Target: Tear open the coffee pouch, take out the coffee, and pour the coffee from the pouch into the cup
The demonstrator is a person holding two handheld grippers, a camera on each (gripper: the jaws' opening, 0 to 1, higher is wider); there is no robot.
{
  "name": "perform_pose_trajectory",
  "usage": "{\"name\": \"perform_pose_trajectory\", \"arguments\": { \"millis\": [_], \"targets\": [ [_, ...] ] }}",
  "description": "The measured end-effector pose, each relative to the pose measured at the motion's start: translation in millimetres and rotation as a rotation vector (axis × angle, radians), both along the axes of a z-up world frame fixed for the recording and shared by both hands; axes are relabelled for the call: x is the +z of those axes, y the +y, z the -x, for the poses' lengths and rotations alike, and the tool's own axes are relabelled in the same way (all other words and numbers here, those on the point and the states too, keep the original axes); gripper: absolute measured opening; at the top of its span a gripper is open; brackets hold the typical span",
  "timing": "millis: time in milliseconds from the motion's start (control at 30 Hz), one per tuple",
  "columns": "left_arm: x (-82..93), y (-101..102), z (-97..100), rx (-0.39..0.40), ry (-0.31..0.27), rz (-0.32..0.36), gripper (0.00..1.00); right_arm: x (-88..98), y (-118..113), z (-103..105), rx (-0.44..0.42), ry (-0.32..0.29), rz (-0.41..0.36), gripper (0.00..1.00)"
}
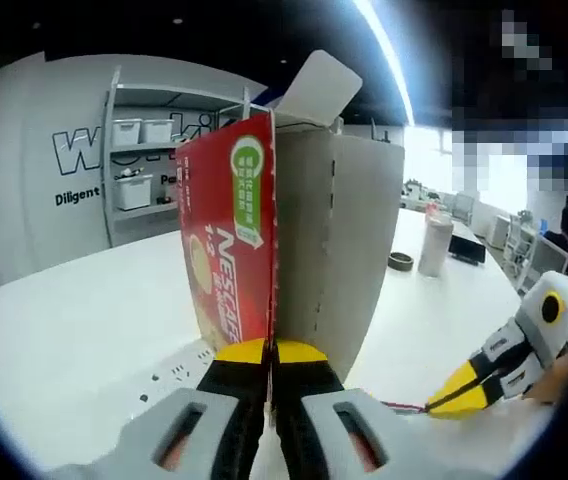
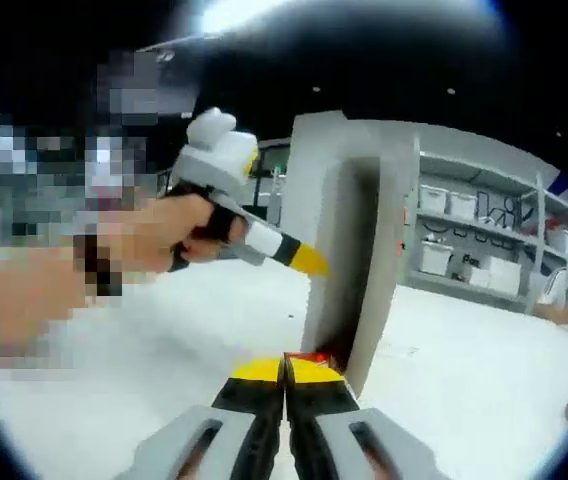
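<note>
Coffee box: the red Nescafé box (image 1: pixel 232 235) stands upright off the white surface (image 1: pixel 84 310), its top flap (image 1: pixel 319 88) lifted open and its grey inner card showing on one side; in the right gripper view you see it (image 2: pixel 359 230) mostly as grey card.
Left gripper: your left gripper (image 1: pixel 270 352) has its yellow tips closed together on the box's lower edge, so you are holding it there.
Right gripper: your right gripper (image 2: pixel 285 370) looks pinched shut on the bottom corner of the box, where a sliver of red shows between the tips.
Progress: judging by the raised flap, you have the box open; no coffee is out, no cup is to be seen, so taking out and pouring are left.
Surroundings: a pale canister (image 1: pixel 435 243) and a tape roll (image 1: pixel 400 261) sit well beyond; shelves with bins (image 1: pixel 139 160) line the wall.
</note>
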State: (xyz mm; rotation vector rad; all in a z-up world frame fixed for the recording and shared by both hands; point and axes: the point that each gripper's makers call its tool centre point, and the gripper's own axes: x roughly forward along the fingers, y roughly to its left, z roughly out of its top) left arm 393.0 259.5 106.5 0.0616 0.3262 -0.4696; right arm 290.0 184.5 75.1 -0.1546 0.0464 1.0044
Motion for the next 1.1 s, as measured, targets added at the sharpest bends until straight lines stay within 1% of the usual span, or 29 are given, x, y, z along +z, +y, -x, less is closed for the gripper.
{"name": "perform_pose_trajectory", "arguments": {
  "millis": [67,100,200,267,300,333,367,400,433,467,500,533,600,633,667,700,733,767,800,867,900,933,967,1000,1067,1100],
  "targets": [
    [-0.1,0.4,0.2,0.0,0.001,0.003,0.03,8.5,-3.6,4.7,0.032,0.005,-0.056,0.01],
    [-0.1,0.4,0.1,0.0,0.0,0.002,0.03,12.0,-4.2,9.6,0.066,-0.001,-0.078,0.01],
    [-0.2,-0.3,0.6,-0.003,-0.002,-0.007,0.03,9.0,-7.9,17.9,0.15,-0.027,-0.091,0.02],
    [-0.1,-0.4,0.8,-0.002,-0.002,-0.007,0.03,-4.3,-13.4,11.8,0.147,-0.005,-0.055,0.02],
    [-0.1,-0.3,1.0,0.0,-0.002,-0.007,0.03,-12.3,-16.4,8.7,0.153,0.023,-0.044,0.02],
    [-0.3,0.0,0.8,0.002,-0.001,-0.009,0.03,-21.6,-21.1,4.3,0.138,0.078,-0.029,0.02],
    [-0.4,0.0,0.3,0.002,-0.001,-0.01,0.03,-25.8,-26.4,-2.3,0.11,0.098,-0.027,0.02],
    [-0.5,0.1,0.5,0.002,-0.001,-0.009,0.03,-25.2,-28.4,-1.9,0.11,0.103,-0.04,0.03],
    [-0.6,0.2,0.6,0.002,-0.001,-0.008,0.03,-24.6,-30.4,-1.5,0.11,0.109,-0.053,0.05],
    [-0.6,0.1,0.7,0.002,-0.001,-0.008,0.03,-22.9,-31.0,-1.3,0.108,0.11,-0.06,0.1],
    [-0.7,0.0,0.8,0.002,-0.001,-0.008,0.03,-21.1,-32.1,-3.7,0.102,0.106,-0.064,0.17],
    [-0.7,-0.1,0.7,0.0,-0.002,-0.009,0.03,-18.3,-32.6,-6.6,0.097,0.096,-0.066,0.19],
    [-0.9,-0.7,0.7,-0.003,-0.004,-0.011,0.03,-11.0,-29.6,-11.2,0.098,0.082,-0.069,0.2],
    [-1.0,-1.1,0.7,-0.005,-0.005,-0.013,0.03,-10.0,-29.1,-15.1,0.092,0.063,-0.049,0.2],
    [-1.0,-0.5,0.6,-0.003,-0.004,-0.012,0.03,-9.9,-30.6,-28.2,0.045,0.013,0.013,0.21],
    [-1.0,-0.2,0.5,-0.003,-0.004,-0.014,0.03,-7.1,-27.7,-31.1,0.028,-0.012,0.028,0.23],
    [-1.0,0.0,0.5,-0.003,-0.004,-0.014,0.03,-1.1,-25.9,-39.8,0.003,-0.042,0.03,0.25],
    [-0.9,0.1,0.5,-0.002,-0.003,-0.012,0.03,4.6,-24.4,-49.3,-0.024,-0.058,0.023,0.27],
    [-0.9,0.4,0.4,-0.002,-0.004,-0.011,0.03,8.2,-22.0,-58.2,-0.04,-0.054,0.008,0.28],
    [-0.8,0.4,0.3,-0.002,-0.003,-0.007,0.03,10.1,-18.3,-77.1,-0.095,0.016,-0.017,0.31],
    [-0.7,0.5,0.4,-0.001,-0.002,-0.008,0.03,11.9,-13.1,-70.5,-0.096,0.024,-0.033,0.31],
    [-0.8,0.7,0.6,0.0,-0.002,-0.009,0.03,13.3,-8.7,-73.7,-0.096,0.023,-0.035,0.31],
    [-0.8,1.2,0.8,0.0,-0.002,-0.011,0.03,12.4,-5.4,-82.0,-0.109,0.038,-0.033,0.3],
    [-0.7,1.9,0.8,0.001,-0.001,-0.01,0.03,12.8,-1.2,-85.4,-0.108,0.042,-0.033,0.27],
    [-0.7,3.4,0.6,0.002,0.001,-0.003,0.03,13.0,8.4,-89.9,-0.092,0.068,-0.019,0.17],
    [-0.6,3.5,0.4,0.002,0.001,0.001,0.03,14.9,10.0,-92.5,-0.096,0.064,-0.013,0.16]
  ]
}}
